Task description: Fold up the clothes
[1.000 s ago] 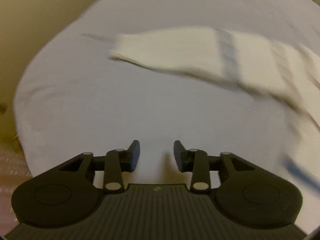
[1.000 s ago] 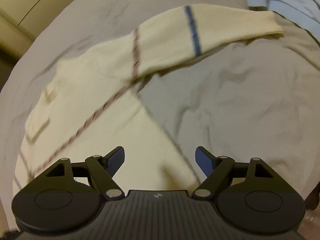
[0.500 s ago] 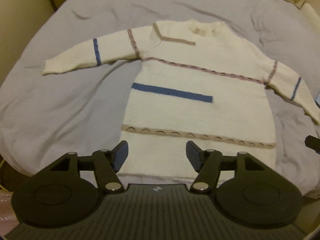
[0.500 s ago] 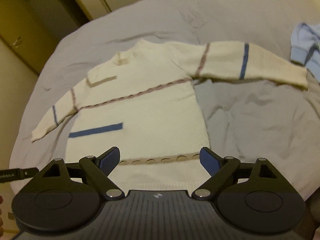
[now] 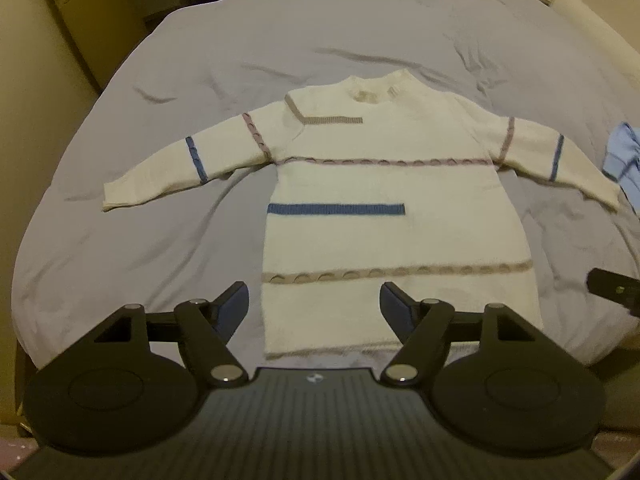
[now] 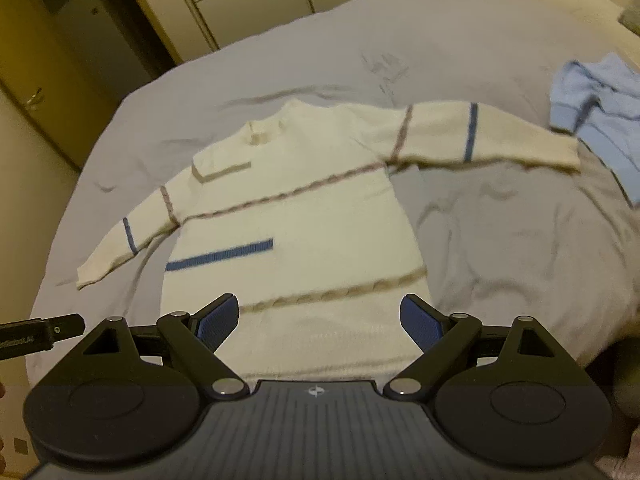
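- Left gripper (image 5: 314,306): fingers apart, empty, held above the hem at lower centre of frame; likely lining up a first grab.
- Cream sweater (image 5: 380,216): flat, front up, mid-frame on the grey bedsheet (image 5: 160,248); sleeves spread left and right, ready for folding inward.
- Right gripper (image 6: 320,318): fingers wide apart, empty, over the hem.
- Light blue garment (image 6: 600,116): upper right, just beside the right cuff; bare sheet lies left of the sweater.

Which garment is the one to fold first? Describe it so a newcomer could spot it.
On the grey bedspread, look to the middle, just past both open grippers. The cream sweater lies flat there, face up, sleeves spread to either side. Unlike the crumpled light blue garment at the bed's right edge, it carries a short blue bar on the chest and beige braided stripes.
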Motion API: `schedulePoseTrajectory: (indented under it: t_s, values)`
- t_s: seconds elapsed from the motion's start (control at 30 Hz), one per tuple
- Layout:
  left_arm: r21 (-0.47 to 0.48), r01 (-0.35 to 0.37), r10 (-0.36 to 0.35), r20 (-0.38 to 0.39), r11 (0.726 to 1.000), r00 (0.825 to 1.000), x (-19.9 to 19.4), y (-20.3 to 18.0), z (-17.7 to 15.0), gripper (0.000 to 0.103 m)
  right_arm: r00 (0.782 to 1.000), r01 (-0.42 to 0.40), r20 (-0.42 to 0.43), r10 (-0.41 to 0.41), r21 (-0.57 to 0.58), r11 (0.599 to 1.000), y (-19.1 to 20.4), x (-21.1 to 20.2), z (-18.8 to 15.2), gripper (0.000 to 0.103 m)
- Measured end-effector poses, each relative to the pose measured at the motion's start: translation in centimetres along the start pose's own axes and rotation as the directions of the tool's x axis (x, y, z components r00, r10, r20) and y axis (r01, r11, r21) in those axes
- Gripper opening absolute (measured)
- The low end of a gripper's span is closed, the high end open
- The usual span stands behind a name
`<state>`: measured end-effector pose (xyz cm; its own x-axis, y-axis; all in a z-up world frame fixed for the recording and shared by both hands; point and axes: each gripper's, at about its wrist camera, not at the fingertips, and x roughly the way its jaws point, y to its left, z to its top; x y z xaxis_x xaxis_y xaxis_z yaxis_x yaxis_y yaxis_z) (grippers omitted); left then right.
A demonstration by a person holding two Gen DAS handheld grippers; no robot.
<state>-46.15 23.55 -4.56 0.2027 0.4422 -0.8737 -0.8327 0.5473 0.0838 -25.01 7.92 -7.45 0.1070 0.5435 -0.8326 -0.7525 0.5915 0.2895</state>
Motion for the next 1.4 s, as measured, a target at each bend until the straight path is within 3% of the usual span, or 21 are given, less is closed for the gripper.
schedulePoseTrajectory:
  t_s: [0.33,0.6,0.93,1.4]
  values:
    - [0.07,0.043,-0.042,-0.013,0.997,0.999,-2.3,2.0,-4.8,0.072,0.995,0.09,-0.035,-0.09,-0.002,0.996,3.5,-2.0,-6.2,0.09]
    - [0.121,0.066,-0.068,0.016,0.991,0.998,-4.3,2.5,-7.2,0.075,0.993,0.113,-0.019,-0.113,-0.008,0.994,5.1,-3.5,-8.8,0.09]
    - [0.111,0.066,-0.072,0.048,0.992,0.996,-5.8,3.9,-8.8,0.078,0.992,0.128,0.019,-0.128,-0.04,0.991,6.8,-4.7,-9.8,0.09]
    - [0.09,0.081,-0.086,0.053,0.993,0.995,-5.6,3.9,-8.4,0.079,0.989,0.148,0.028,-0.146,-0.082,0.986,7.2,-5.2,-9.7,0.09]
